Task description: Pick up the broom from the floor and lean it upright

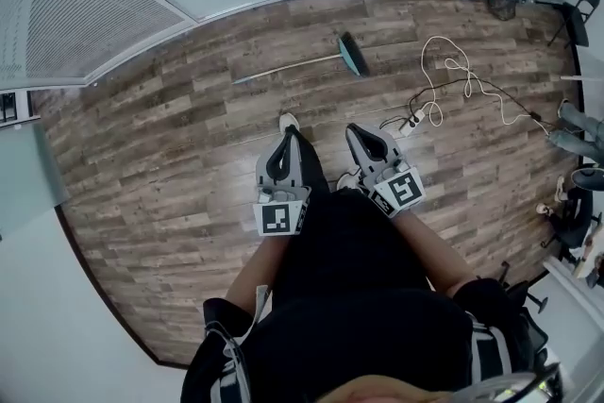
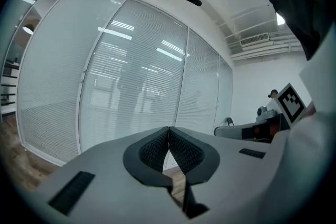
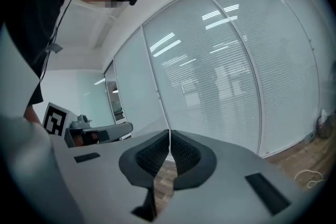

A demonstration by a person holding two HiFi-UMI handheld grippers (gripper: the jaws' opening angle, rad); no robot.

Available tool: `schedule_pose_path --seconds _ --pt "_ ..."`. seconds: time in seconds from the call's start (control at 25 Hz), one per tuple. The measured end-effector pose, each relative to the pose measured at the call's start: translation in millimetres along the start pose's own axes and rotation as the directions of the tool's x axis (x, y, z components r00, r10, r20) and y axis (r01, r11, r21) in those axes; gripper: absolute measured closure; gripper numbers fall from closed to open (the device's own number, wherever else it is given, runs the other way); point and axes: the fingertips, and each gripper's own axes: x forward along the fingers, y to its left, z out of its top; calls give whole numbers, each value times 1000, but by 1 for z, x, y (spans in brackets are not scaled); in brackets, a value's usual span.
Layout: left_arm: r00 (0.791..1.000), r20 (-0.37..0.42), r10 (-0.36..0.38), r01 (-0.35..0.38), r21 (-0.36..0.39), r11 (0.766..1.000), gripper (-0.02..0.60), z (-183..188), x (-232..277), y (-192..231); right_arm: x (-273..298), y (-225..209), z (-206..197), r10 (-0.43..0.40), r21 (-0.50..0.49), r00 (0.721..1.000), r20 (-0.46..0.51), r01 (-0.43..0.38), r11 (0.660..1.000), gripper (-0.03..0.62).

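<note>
The broom (image 1: 311, 61) lies flat on the wooden floor near the glass wall, its thin pale handle running left and its teal head (image 1: 353, 55) at the right end. Both grippers hang in front of the person's body, well short of the broom. My left gripper (image 1: 288, 135) is shut with nothing in it; its jaws meet tip to tip in the left gripper view (image 2: 168, 129). My right gripper (image 1: 357, 133) is likewise shut and empty, its jaws meeting in the right gripper view (image 3: 169, 132). The broom shows in neither gripper view.
A white cable (image 1: 453, 75) with a power strip (image 1: 408, 121) snakes over the floor right of the broom. Glass walls with blinds (image 1: 75, 14) bound the floor at the back and left. Chair bases and a seated person's legs (image 1: 576, 132) stand at the right.
</note>
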Motion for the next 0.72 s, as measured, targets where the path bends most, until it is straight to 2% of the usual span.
schedule_pose_path --seconds 0.08,0.24,0.36,0.44,0.56,0.72 --pt "1000 -12 -12 12 -13 1000 563 3 19 21 33 -6 8 -15 22 1000 -4 16 1000 574" --pt "999 -24 -22 22 -31 999 563 -1 53 67 95 -17 17 -35 -10 999 -28 35 999 574" --pt "999 -4 42 -42 -53 998 563 3 71 106 127 -31 17 -48 3 998 -49 48 999 574" --pt "997 -2 80 -79 -61 995 563 0 79 131 144 -42 14 -50 -25 996 -71 49 999 574" --pt "994 -12 105 -105 -55 993 563 -11 90 152 166 -63 -5 -41 -50 991 -126 35 998 574" --pt "987 -4 161 -161 -50 986 563 -28 111 177 199 -100 -48 -21 11 982 -190 23 1000 574"
